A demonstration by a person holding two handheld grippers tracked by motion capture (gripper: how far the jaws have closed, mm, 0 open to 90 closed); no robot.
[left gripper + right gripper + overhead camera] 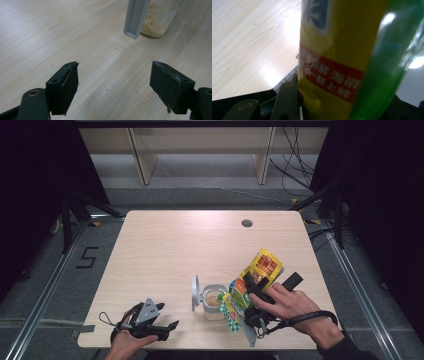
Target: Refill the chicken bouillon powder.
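We see the wooden tabletop [180, 250], bearing a few loose crumbs near the left gripper [113, 82], whose fingers [66, 85] stand spread apart and released, grasping nothing. Ahead of those fingers stands the clear jar [214, 303], partly filled with tan granules, its grey lid [195, 292] upright just beside it. The right gripper [256, 292] is clenched on the yellow packet [260, 272]; the packet lies between its fingers [287, 100], tilted with its mouth over the jar. Its label carries a red band with white Chinese characters and a blue panel above; we cannot read them reliably. A green edge borders the packet.
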